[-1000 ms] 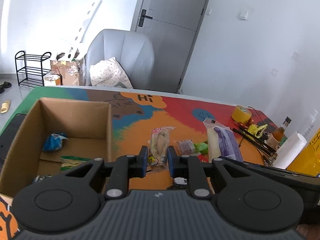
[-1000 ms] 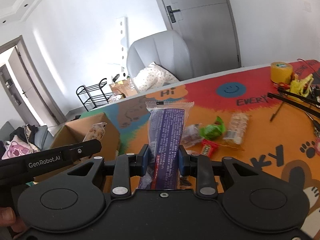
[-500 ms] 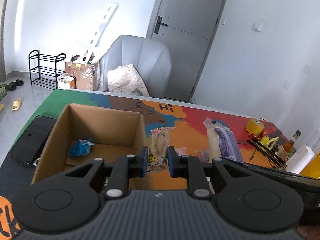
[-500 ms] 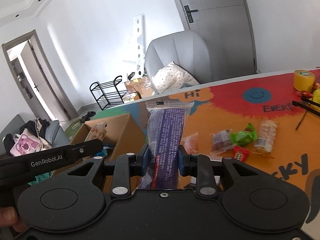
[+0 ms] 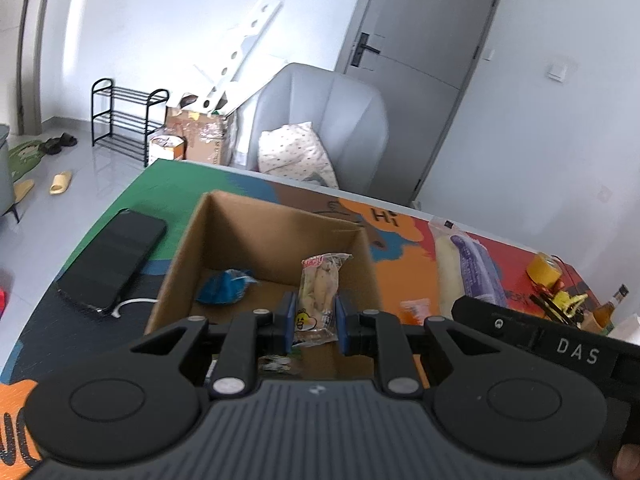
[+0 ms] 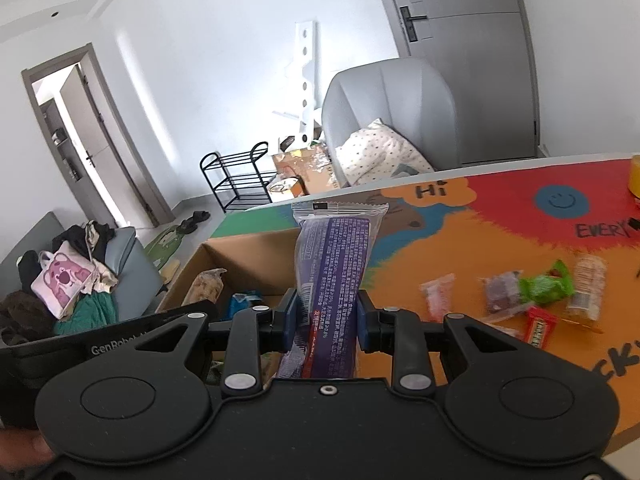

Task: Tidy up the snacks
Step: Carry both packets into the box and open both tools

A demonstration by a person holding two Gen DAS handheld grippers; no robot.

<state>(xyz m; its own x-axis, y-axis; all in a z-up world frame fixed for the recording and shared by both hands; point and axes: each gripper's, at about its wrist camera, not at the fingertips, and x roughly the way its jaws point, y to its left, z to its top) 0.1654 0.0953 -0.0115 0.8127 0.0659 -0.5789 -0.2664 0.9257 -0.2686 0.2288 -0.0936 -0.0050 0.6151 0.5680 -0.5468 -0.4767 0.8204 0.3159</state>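
Observation:
My left gripper (image 5: 313,319) is shut on a small clear snack packet (image 5: 319,290) with a pale filling and holds it over the open cardboard box (image 5: 188,256). A blue snack bag (image 5: 226,286) lies in the box. My right gripper (image 6: 325,319) is shut on a long purple snack pack (image 6: 335,264), held upright above the box's right edge (image 6: 256,252). The purple pack also shows in the left wrist view (image 5: 466,264). Several loose snacks lie on the mat, among them a green packet (image 6: 546,284) and a red one (image 6: 540,330).
A black phone (image 5: 114,254) with a white cable lies left of the box on the colourful mat. A yellow tape roll (image 5: 544,274), a bottle (image 5: 608,308) and tools sit at the far right. A grey armchair (image 5: 320,120) stands behind the table.
Both grippers have moved left with their packets: the left one is now over the box opening, and the right one has reached the box's right edge. The loose snacks are left behind at the right.

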